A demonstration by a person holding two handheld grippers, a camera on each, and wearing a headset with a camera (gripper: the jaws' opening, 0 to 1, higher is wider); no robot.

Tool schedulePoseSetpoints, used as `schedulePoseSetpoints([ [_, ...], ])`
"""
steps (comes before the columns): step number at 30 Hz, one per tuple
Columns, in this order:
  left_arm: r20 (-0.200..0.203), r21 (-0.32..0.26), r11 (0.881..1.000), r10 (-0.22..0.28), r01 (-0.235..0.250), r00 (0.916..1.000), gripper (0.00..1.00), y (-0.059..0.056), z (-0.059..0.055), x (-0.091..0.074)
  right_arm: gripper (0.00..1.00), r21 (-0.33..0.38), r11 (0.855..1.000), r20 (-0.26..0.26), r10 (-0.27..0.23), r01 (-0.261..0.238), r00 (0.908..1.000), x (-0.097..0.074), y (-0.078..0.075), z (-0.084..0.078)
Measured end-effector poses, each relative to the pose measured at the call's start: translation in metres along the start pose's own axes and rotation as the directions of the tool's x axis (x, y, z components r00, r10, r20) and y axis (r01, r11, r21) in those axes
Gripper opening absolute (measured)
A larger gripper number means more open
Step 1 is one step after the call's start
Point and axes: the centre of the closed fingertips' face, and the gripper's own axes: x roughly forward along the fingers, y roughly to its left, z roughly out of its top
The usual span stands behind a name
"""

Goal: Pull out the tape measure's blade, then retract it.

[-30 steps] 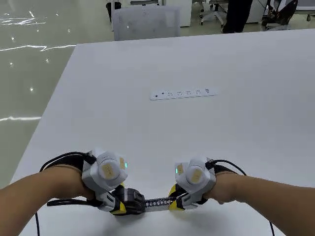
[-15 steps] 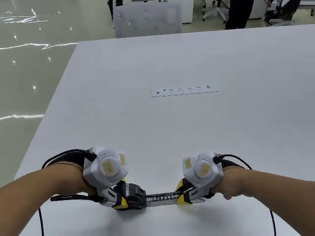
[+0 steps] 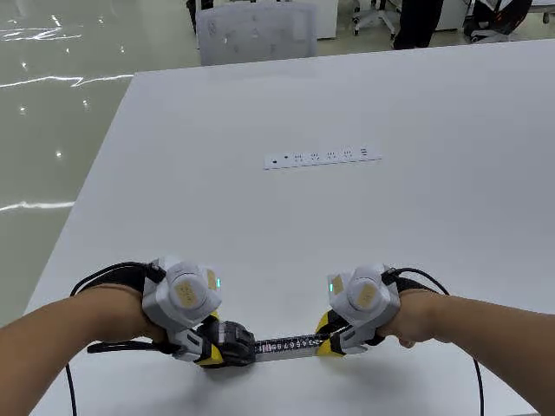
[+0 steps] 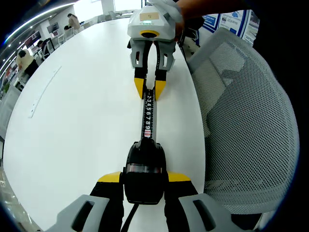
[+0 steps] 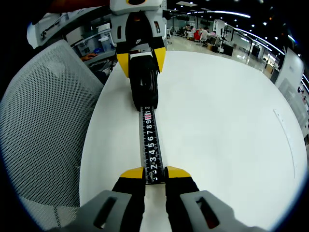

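Tape measure (image 3: 232, 343) lies at the near edge of the white table (image 3: 260, 217), strung between the two grippers. Head view: the left gripper (image 3: 212, 354) holds the black case, and the right gripper (image 3: 327, 347) holds the free end of the blade (image 3: 290, 346). A short length of blade is drawn out between them, lying level just above the tabletop. A power strip (image 3: 322, 157) sits well apart, further up the table.

Left gripper view: the jaws are closed on the flanks of the case (image 4: 145, 166), one yellow tip on each side. This anchors the body, so a pull acts on the blade alone. The blade (image 4: 148, 118) runs straight ahead to the right gripper (image 4: 150, 87). A mesh chair (image 4: 246, 121) stands beside the table edge.

Right gripper view: the jaws pinch the blade (image 5: 150, 140) at its low numbers, near the end hook. The numerals face up. The case (image 5: 145, 87) sits opposite, in the left gripper (image 5: 140, 53).

Assessment: the opposed grip suits extension along one straight line. Extension appears to be at an early stage, and retraction is not yet begun.
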Motion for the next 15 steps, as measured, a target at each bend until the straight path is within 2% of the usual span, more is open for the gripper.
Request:
schedulePoseSetpoints([
  [15,-0.006,0.001,1.0,-0.009,0.009,0.9999,0.28,0.0005,0.0,0.0009,0.13,0.012,1.0,0.003,-0.003,0.003,1.0,-0.0079,-0.0024,-0.01],
])
